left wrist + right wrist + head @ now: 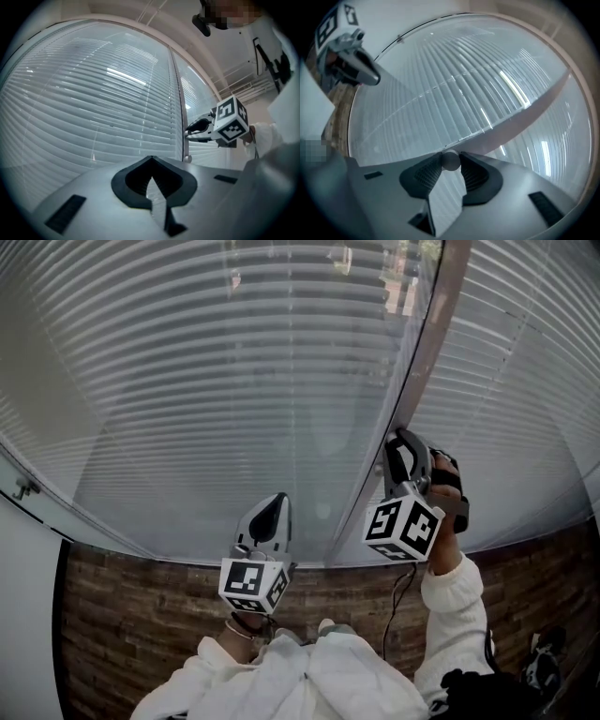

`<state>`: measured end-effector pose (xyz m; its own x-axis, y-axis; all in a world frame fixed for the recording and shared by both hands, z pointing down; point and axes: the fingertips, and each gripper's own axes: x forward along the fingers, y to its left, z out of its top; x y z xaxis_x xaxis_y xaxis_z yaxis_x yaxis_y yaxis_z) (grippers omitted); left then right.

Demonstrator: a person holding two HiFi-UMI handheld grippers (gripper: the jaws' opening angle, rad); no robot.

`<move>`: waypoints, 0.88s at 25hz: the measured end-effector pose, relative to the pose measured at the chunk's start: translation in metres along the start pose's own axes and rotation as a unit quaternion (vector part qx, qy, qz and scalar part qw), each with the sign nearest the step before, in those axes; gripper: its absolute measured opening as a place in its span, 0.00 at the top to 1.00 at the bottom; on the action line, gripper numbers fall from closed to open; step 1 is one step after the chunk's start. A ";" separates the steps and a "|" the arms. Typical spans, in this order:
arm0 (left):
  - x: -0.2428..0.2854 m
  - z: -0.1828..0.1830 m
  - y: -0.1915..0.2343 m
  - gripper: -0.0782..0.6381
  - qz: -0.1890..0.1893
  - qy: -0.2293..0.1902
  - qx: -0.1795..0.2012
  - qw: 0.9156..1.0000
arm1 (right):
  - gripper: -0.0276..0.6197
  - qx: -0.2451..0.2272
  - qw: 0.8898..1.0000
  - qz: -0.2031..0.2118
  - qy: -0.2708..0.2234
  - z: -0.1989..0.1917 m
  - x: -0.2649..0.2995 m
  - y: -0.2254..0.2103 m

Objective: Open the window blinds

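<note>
White slatted blinds [234, 381]: hang fully lowered and fill the view ahead of you.
Brick wall [141, 615]: the brown band beneath the blinds, nearest your body.
Mullion [417, 371]: the pale upright post that splits the blinds into a left and a right section.
Your right arm [455, 606]: in a white sleeve, reaching forward and up. Its hand [450, 493] is closed round the tool behind the marker cube [403, 528].
Your right gripper [397, 436]: aimed at the lower part of the mullion and rolled onto its side. Its jaws stand part-way apart, clamped on the wand knob [451, 161].
Your left gripper [281, 500]: lower and to the left, well apart from the wand knob. It points at the lower slats of the left section without touching them. Its jaws are together, with nothing between them.
Wand knob: a small pale ball just beside the mullion, pinched between your right jaw tips.
</note>
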<state>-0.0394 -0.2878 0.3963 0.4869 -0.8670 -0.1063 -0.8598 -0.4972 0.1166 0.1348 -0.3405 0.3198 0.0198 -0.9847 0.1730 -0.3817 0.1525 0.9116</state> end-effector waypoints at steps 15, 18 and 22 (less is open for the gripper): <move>-0.013 -0.004 0.007 0.90 0.015 0.006 -0.003 1.000 | 0.75 0.484 0.872 0.013 -0.074 -0.008 0.000 -0.014; -0.015 -0.005 0.007 0.90 0.017 0.007 -0.003 1.000 | 0.75 0.597 0.795 0.023 -0.107 -0.012 0.000 -0.017; -0.019 -0.007 0.008 0.90 0.018 0.009 -0.003 1.000 | 0.75 0.719 0.680 0.031 -0.138 -0.019 -0.001 -0.018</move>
<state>-0.0540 -0.2757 0.4060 0.4583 -0.8848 -0.0844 -0.8758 -0.4658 0.1264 0.1590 -0.3403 0.3097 -0.1363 -0.9887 -0.0627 -0.8871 0.1500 -0.4364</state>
